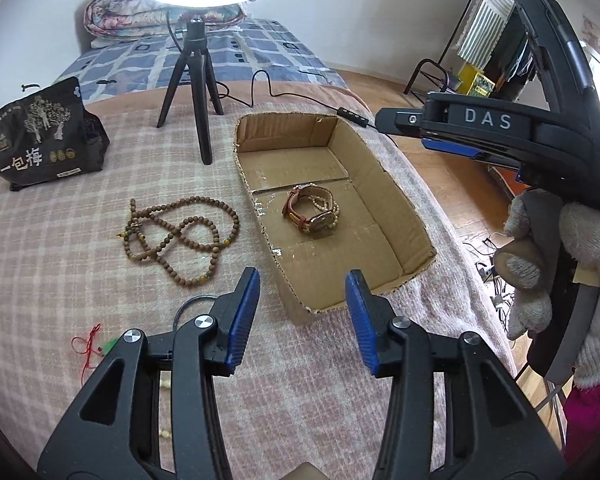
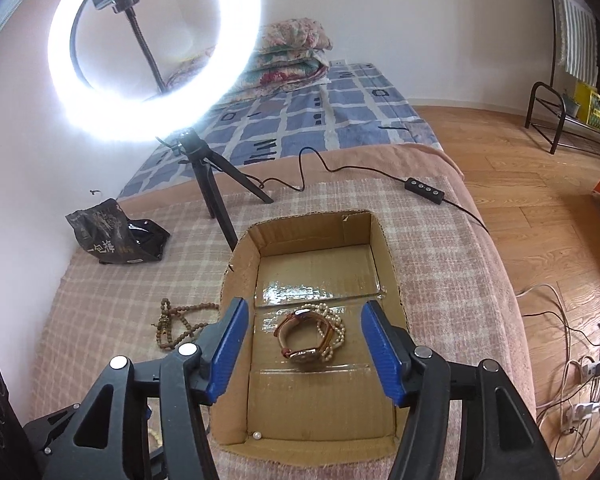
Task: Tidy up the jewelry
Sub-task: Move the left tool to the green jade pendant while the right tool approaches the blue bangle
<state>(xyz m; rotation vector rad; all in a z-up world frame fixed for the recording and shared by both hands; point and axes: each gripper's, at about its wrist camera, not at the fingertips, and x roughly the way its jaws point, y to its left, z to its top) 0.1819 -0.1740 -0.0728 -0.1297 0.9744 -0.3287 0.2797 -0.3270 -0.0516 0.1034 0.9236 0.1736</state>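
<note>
The cardboard box (image 2: 388,264) holds a watch (image 2: 300,336), a pearl bracelet (image 2: 336,326) and one loose pearl (image 2: 256,435). Both the left tongs (image 1: 302,320) and right tongs (image 2: 304,354) gape empty.

Watch (image 1: 312,214) inside cardboard box (image 1: 380,184), bead necklace (image 1: 178,232) beside it

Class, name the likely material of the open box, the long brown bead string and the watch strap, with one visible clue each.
Open box: corrugated cardboard, matte brown, with ragged cut edges and glossy tape inside.
Bead string: probably wood; dull brown round beads, a few greenish ones.
Watch strap: seemingly tan leather, smooth, with a darker edge. It lies against a whitish pearl-like strand.
</note>
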